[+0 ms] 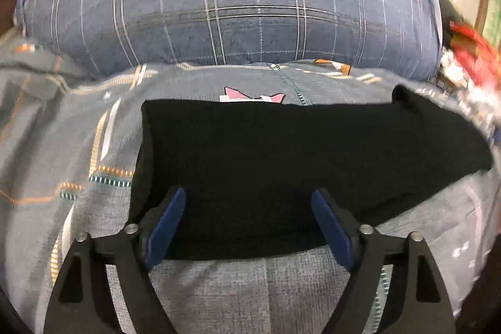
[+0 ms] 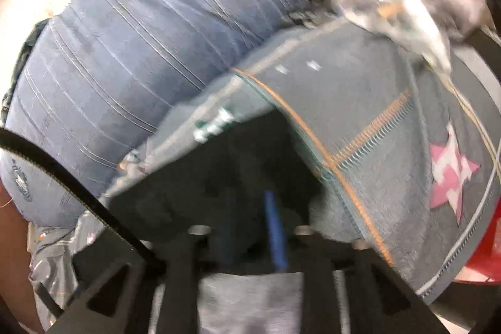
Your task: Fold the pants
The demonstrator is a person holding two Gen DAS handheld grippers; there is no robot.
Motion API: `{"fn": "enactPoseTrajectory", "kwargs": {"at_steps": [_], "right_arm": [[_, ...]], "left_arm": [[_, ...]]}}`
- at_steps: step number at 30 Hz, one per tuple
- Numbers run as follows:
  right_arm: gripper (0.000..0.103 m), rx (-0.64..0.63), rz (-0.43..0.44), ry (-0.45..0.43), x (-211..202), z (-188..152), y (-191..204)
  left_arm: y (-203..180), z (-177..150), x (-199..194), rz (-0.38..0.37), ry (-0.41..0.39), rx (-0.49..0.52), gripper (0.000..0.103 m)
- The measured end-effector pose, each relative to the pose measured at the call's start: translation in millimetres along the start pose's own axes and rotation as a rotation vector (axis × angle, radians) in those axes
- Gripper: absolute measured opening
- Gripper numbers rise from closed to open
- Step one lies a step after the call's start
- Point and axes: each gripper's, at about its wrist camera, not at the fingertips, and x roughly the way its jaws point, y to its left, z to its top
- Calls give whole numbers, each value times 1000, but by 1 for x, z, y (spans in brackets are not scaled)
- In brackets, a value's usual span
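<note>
Left wrist view: your left gripper (image 1: 249, 202) is pointing down over the pants (image 1: 281, 158), jaws wide apart. Your right gripper (image 2: 250, 208) is pinching the pants (image 2: 203, 177).

Lying on the bedspread (image 1: 78, 146): one pair of black pants (image 1: 281, 152), one plaid pillow (image 1: 235, 5); two grippers showing.

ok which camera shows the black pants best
The left wrist view. There the pants lie flat on the bedspread with nearly their whole outline sharp, between the open left gripper. The right wrist view shows only a blurred dark patch of them at the right gripper.
</note>
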Motion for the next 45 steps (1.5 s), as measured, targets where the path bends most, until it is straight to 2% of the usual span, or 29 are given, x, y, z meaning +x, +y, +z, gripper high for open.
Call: {"fn": "enactPoseTrajectory", "kwargs": {"at_steps": [2, 4, 8, 10, 11, 12, 13, 14, 15, 17, 18, 20, 22, 26, 27, 28, 29, 30, 31, 32, 33, 35, 36, 38, 41, 43, 45], "right_arm": [[41, -37, 104, 39, 11, 2, 28], [41, -80, 230, 123, 38, -3, 65], [41, -51, 397, 304, 119, -22, 131], [41, -17, 392, 363, 165, -26, 148], [36, -7, 332, 362, 190, -23, 153], [24, -3, 324, 321, 197, -18, 152], [22, -20, 263, 260, 202, -10, 153], [13, -43, 194, 227, 203, -7, 156], [12, -59, 146, 218, 202, -7, 159], [17, -82, 148, 179, 178, -13, 161], [30, -112, 168, 160, 162, -19, 162], [45, -156, 174, 144, 129, -32, 150], [45, -158, 177, 111, 96, -42, 126], [45, -124, 105, 76, 48, -39, 50], [44, -74, 49, 77, 41, -36, 24], [38, -23, -6, 70, 41, -32, 2], [7, 42, -11, 54, 35, -31, -19], [11, 86, -17, 43, 25, -32, -31], [17, 89, -31, 19, 14, -34, -32], [30, 72, -40, -12, 2, -39, -29], [43, 48, -24, -46, -14, -45, -24], [55, 33, 27, -82, -36, -57, -15], [58, 24, 52, -94, -47, -65, -11], [59, -7, 78, -100, -56, -76, -3], [60, -69, 88, -90, -63, -97, 9], [60, -103, 113, -58, -60, -114, 15], [60, -136, 147, -9, -50, -136, 28]], "left_arm": [[3, 3, 1, -15, -3, -21, 85], [5, 2, 0, -29, -12, -32, 85], [3, 0, 1, -12, -29, -19, 87], [3, -1, 1, -8, -35, -18, 87], [3, -1, 1, -7, -36, -20, 88], [3, -1, 1, -8, -38, -20, 88], [3, -2, 0, -8, -40, -20, 88], [3, -2, 0, -11, -41, -21, 88], [4, -2, 0, -13, -43, -23, 88], [4, -3, -1, -14, -46, -22, 88], [3, -3, -1, -13, -46, -21, 88], [3, -3, -1, -12, -47, -21, 88], [2, -3, -2, -5, -46, -17, 88], [1, -2, -1, 8, -41, -11, 89], [0, -1, -1, 11, -39, -9, 89], [0, -1, -1, 15, -36, -7, 89], [-1, 0, -1, 17, -32, -6, 90], [0, 0, -1, 18, -26, -6, 90], [-1, 3, -1, 27, -1, 2, 90], [-3, 6, -2, 42, 27, 12, 89], [-4, 10, -7, 57, 60, 7, 79], [-3, 12, -28, 60, 68, -39, 62], [-4, 11, -39, 59, 55, -58, 62], [3, 0, -79, 56, -15, -150, 64], [18, -32, -122, 54, -65, -326, 76], [25, -57, -136, 106, -61, -405, 77], [27, -70, -137, 130, -23, -422, 77]]}}
